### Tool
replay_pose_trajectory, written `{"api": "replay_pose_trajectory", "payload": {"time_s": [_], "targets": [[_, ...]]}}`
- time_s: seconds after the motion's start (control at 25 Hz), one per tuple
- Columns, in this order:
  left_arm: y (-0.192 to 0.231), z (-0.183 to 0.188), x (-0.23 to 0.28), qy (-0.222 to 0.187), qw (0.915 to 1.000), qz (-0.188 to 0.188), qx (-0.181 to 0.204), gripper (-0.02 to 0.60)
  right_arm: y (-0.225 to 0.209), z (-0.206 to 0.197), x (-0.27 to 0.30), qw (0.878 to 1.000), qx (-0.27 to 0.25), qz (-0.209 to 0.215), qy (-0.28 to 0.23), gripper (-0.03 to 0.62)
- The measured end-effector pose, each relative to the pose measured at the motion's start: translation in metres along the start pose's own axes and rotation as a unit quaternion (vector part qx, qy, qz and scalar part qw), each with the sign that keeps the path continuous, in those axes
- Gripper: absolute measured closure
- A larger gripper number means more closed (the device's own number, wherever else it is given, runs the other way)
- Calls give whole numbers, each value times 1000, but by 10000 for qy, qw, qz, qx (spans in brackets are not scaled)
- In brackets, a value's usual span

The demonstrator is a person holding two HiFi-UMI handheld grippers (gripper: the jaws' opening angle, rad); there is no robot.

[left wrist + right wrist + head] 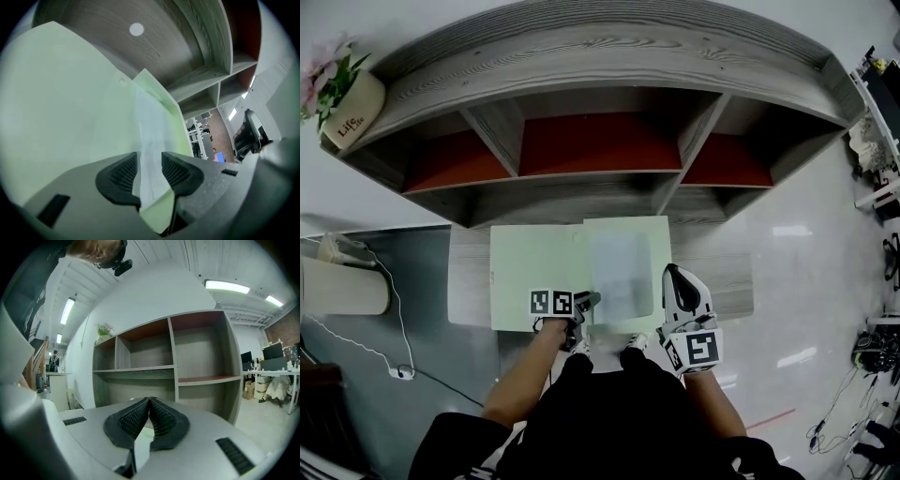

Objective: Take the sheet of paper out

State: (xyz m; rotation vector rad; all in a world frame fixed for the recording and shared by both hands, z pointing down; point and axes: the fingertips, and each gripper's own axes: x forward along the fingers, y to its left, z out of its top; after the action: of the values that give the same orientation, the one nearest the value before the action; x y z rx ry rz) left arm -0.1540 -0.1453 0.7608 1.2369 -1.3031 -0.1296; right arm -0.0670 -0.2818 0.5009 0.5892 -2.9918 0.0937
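A pale green folder (534, 272) lies open on the grey desk (469, 281), close in front of me. A white sheet of paper (621, 277) rests on its right half. My left gripper (589, 302) is at the folder's near edge. In the left gripper view this gripper (149, 166) is open, and the sheet's edge (150, 136) runs through the gap between the pads, against the green folder (70, 103). My right gripper (673, 274) sits at the folder's right edge, pointing away from me. In the right gripper view that gripper (149, 404) is shut on a thin pale strip, the folder's edge (142, 448).
A grey shelf unit (600, 141) with red back panels stands right behind the desk, its compartments empty; it fills the right gripper view as well (173, 371). A flower pot (352, 108) stands on its left end. A white box (342, 286) and cables lie on the floor at left.
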Motion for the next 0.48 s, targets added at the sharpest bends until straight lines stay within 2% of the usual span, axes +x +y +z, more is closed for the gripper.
{"api": "replay_pose_trajectory", "payload": {"time_s": [0.48], "targets": [[5, -5, 15, 182, 9987, 456, 109, 430, -14, 5, -2, 9997, 184, -125, -56, 572]]}}
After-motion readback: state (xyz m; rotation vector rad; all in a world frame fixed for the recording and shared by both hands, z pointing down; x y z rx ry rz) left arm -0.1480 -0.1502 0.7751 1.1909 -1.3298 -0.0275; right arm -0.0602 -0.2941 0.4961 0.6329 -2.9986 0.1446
